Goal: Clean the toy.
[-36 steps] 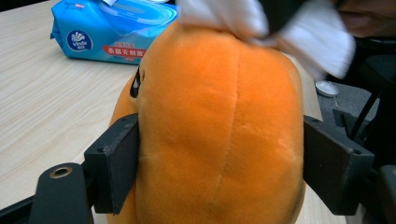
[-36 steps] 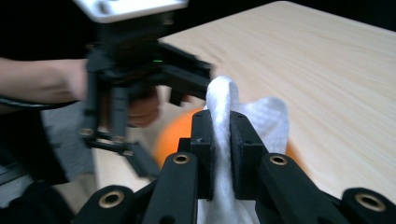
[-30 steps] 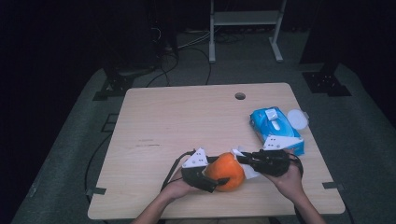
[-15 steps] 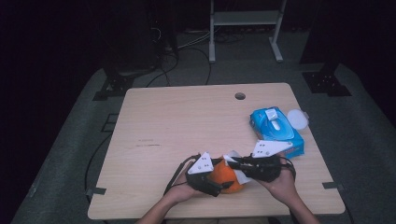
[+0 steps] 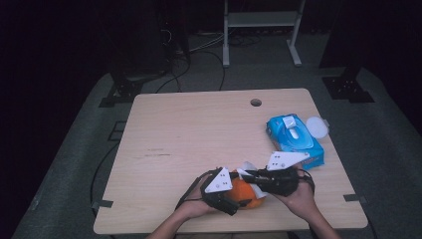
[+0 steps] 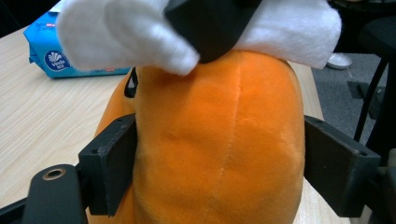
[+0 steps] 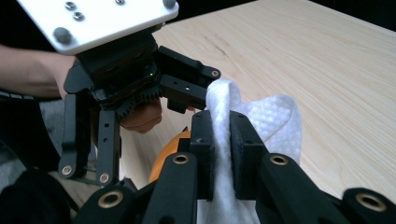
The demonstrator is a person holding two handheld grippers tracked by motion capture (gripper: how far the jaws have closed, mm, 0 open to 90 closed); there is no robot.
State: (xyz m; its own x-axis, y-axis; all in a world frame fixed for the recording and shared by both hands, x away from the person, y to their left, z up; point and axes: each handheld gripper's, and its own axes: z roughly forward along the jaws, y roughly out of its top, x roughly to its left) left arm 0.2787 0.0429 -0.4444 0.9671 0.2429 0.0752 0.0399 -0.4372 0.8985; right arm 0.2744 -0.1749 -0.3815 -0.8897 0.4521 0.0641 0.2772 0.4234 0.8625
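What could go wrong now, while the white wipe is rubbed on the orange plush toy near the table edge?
1. The right gripper pinches only a narrow fold of the white wipe, so it might slip out during rubbing.
2. The left gripper presses the soft orange plush toy by its sides; a push from above might squeeze it loose.
3. The toy sits near the table front edge and could fall.

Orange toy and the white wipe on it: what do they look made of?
Orange toy: seemingly plush fabric, with a short fuzzy nap and a stitched seam. White wipe: probably soft nonwoven tissue, matte, with a dimpled embossed texture; it folds limply.
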